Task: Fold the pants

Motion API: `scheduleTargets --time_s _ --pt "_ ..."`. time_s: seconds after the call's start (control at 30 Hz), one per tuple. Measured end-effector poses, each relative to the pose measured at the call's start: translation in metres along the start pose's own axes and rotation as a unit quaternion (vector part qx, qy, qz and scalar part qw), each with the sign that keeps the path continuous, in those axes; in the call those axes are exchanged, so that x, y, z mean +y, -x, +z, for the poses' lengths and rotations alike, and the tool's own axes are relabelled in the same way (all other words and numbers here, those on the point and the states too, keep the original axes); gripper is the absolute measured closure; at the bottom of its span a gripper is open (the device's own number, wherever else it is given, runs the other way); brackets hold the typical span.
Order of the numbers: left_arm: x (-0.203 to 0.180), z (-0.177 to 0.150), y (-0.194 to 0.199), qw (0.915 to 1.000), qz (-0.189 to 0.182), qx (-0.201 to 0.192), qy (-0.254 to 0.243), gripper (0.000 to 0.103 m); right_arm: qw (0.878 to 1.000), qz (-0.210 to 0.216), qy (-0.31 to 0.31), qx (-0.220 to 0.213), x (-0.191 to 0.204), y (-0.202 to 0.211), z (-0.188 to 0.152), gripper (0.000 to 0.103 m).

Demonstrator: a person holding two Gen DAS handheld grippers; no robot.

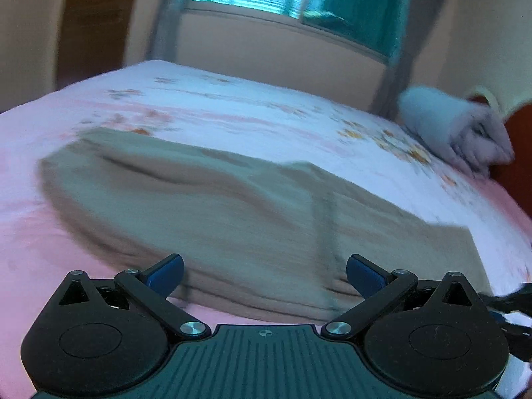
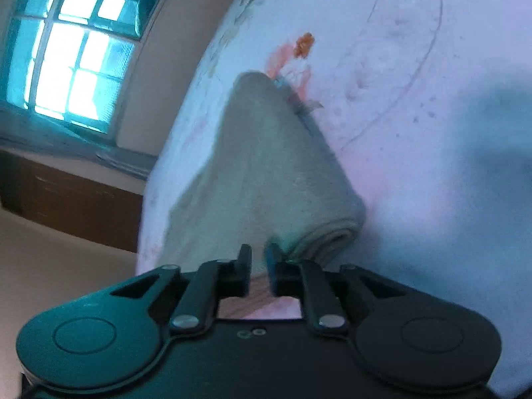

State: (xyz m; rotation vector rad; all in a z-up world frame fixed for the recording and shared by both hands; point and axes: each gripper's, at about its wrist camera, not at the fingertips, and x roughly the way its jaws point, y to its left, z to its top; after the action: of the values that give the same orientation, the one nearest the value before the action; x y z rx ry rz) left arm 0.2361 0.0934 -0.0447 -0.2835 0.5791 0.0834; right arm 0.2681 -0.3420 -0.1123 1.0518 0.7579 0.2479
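- Left claw (image 1: 265,274): spread wide, nothing between the pads, poised over the near edge of the pants (image 1: 232,206).
- Right claw (image 2: 258,266): narrow gap, pads clear of cloth, just beside the folded end.
- Pants: khaki, flat on the floral bed (image 1: 232,99).

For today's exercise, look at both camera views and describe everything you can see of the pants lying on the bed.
The pants are a plain khaki-tan garment of soft, slightly fuzzy cloth, lying flat on the pink floral bed sheet. They appear already folded: the right wrist view shows layered, rounded fold edges at the near end. A few shallow creases cross the top. The view is blurred, so no pockets or seams can be made out. Neither gripper clearly touches them.
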Motion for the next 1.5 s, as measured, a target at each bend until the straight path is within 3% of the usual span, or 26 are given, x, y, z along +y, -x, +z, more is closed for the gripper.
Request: scheduleTargets --time_s 0.07,0.23,0.37,0.7,0.8,0.97,1.0,1.03,1.07,1.1,1.13,1.2,1.27,1.4,1.5 --pt "0.034 0.005 0.006 0.9993 0.013 -0.012 0.032 0.0 0.999 0.009 0.042 -0.025 0.014 0.014 -0.003 0.074" --pt "0.136 0.016 0.003 0.9887 0.035 -0.028 0.143 0.0 0.995 0.022 0.086 -0.036 0.027 0.033 -0.008 0.071" --pt "0.203 0.02 -0.022 0.9654 -0.037 -0.017 0.258 0.0 0.995 0.008 0.091 -0.042 0.028 0.036 -0.012 0.071" --pt "0.253 0.036 -0.103 0.9336 -0.085 0.0 0.348 0.0 0.992 -0.021 0.122 -0.039 0.043 0.025 -0.026 0.069" --pt "0.252 0.039 -0.121 0.938 -0.087 0.001 0.335 0.0 0.991 -0.031 0.117 -0.057 0.045 0.024 -0.024 0.058" --pt "0.247 0.039 -0.134 0.9482 -0.092 -0.018 0.303 0.0 0.991 -0.047 0.095 -0.08 0.04 0.01 -0.017 0.057" --pt "0.245 0.041 -0.136 0.9501 -0.089 -0.018 0.298 0.007 0.991 -0.048 0.087 -0.084 0.039 0.007 -0.016 0.057" --pt "0.246 0.04 -0.133 0.9519 -0.079 -0.018 0.296 0.026 0.992 -0.049 0.08 -0.087 0.037 0.004 -0.015 0.057" --pt "0.251 0.036 -0.135 0.9476 -0.066 -0.011 0.313 0.057 0.991 -0.054 0.077 -0.092 0.038 0.001 -0.015 0.057" --pt "0.259 0.031 -0.135 0.9371 -0.081 -0.013 0.339 0.06 0.99 -0.058 0.08 -0.095 0.04 -0.001 -0.016 0.057" --pt "0.261 0.029 -0.132 0.9362 -0.088 -0.016 0.34 0.061 0.99 -0.061 0.086 -0.095 0.042 -0.004 -0.017 0.057" --pt "0.257 0.034 -0.125 0.9428 -0.091 -0.021 0.32 0.064 0.988 -0.071 0.101 -0.092 0.051 -0.011 -0.02 0.05" --pt "0.255 0.04 -0.119 0.939 -0.105 -0.032 0.326 0.065 0.986 -0.077 0.124 -0.084 0.064 -0.02 -0.024 0.039" --pt "0.238 0.07 -0.092 0.9417 -0.141 -0.065 0.298 0.066 0.972 -0.098 0.205 -0.061 0.099 -0.047 -0.048 0.037" --pt "0.222 0.094 -0.071 0.9501 -0.156 -0.076 0.259 0.066 0.951 -0.116 0.284 -0.041 0.126 -0.071 -0.079 0.037"
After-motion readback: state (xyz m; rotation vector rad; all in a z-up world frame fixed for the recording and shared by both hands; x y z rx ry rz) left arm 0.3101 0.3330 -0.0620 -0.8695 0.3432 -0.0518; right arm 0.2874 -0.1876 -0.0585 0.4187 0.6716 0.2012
